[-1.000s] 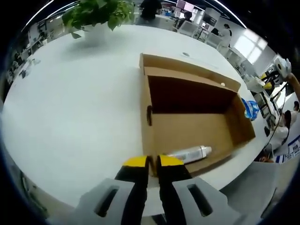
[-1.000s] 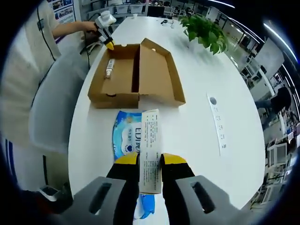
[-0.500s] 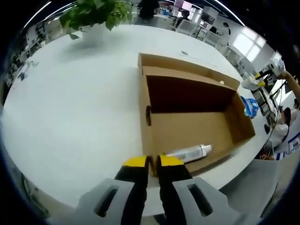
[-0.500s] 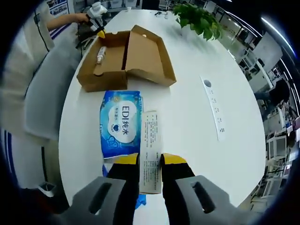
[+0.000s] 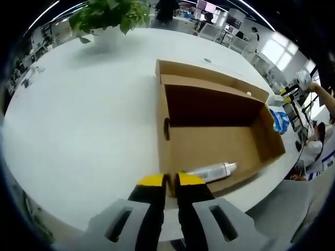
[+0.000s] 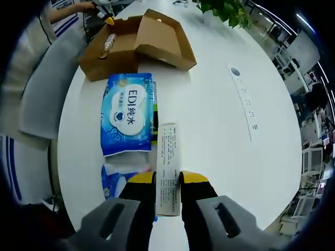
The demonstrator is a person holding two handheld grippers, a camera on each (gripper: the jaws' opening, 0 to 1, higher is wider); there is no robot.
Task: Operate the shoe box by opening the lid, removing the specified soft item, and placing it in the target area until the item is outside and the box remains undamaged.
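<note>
An open brown shoe box (image 5: pixel 220 141) lies on the white table (image 5: pixel 78 120), with a silver tube (image 5: pixel 212 170) inside against its near wall. My left gripper (image 5: pixel 171 181) is shut on that near wall's edge. In the right gripper view the box (image 6: pixel 159 39) sits far off, with the left gripper (image 6: pixel 108 20) at its far corner. My right gripper (image 6: pixel 168 179) is shut on a white printed label strip (image 6: pixel 168 157). A blue wet-wipes pack (image 6: pixel 128 112) reading "EDI" lies just left of the strip. Whether strip and pack are joined is unclear. The pack (image 5: pixel 280 121) peeks past the box's right end.
A potted plant (image 5: pixel 107 15) stands at the table's far side. A white socket strip (image 6: pixel 243 99) lies on the table right of the pack. A grey chair (image 6: pixel 39 89) and a person's arm (image 6: pixel 73 9) are along the left edge. People sit at desks behind.
The right gripper view has pulled up and back from the box with the strip still held, and more of the blue pack now shows to its left. The left gripper has stayed put.
</note>
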